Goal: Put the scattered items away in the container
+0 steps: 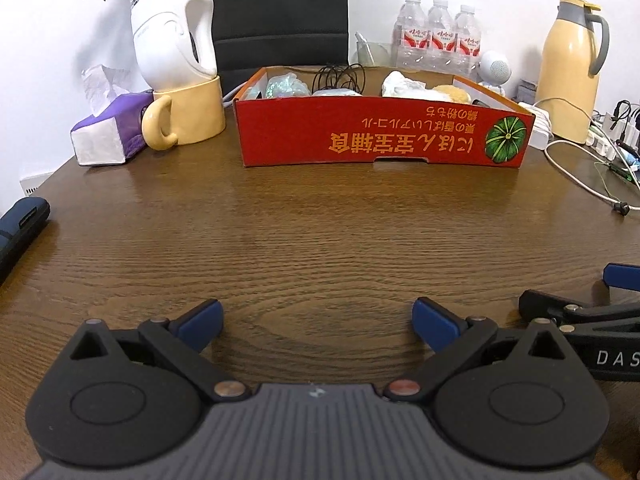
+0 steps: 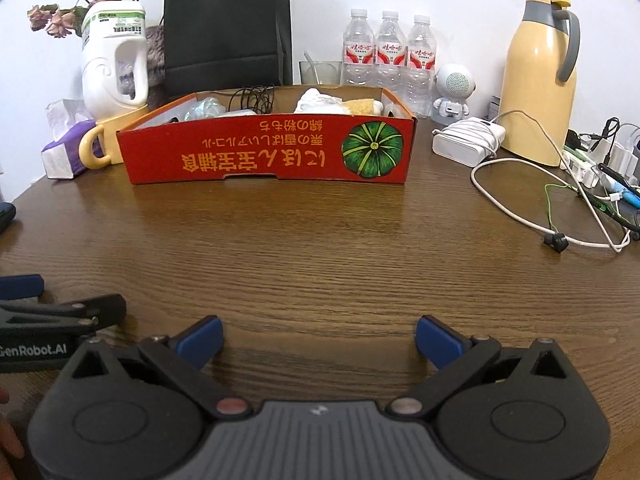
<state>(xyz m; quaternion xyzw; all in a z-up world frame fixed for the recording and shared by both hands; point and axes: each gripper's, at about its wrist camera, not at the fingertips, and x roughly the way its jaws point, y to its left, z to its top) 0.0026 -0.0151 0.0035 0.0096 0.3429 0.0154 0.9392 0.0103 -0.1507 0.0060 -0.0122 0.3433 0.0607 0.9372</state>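
Left gripper (image 1: 316, 320): jaws spread wide, nothing between them, low over the brown wood-grain table (image 1: 320, 240). Right gripper (image 2: 318, 338): same, released and empty. The 2 sit side by side; each shows at the lower edge of the other's view.

Left to right in the left wrist view:
- dark blue flat case (image 1: 22, 224), mid left edge, on the table, cropped by the frame
- purple and white tissue pack (image 1: 110, 128), upper left
- yellow ceramic mug (image 1: 188, 114) with a white plastic jug (image 1: 172, 28) standing in it
- red shallow cardboard tray with a green pumpkin print (image 1: 380, 140), upper centre, long axis across the frame
- 3 clear water bottles (image 1: 440, 36) behind it
- yellow thermos jug with grey handle (image 1: 570, 68), upper right
- white cable (image 1: 576, 180) trailing over the right edge of the table

Tray contents, only partly visible over the near wall: pale green crinkled bag (image 1: 286, 84), black coiled wire (image 1: 340, 76), white crumpled wrapper (image 1: 404, 84), yellow sponge-like lump (image 1: 452, 92).

Key relation: the tray lies straight ahead of both grippers, well apart, with bare table between. My read: the scattered items are already in the tray and the task is about done. If the cable counts, the right gripper is nearer; the case would fall to the left.
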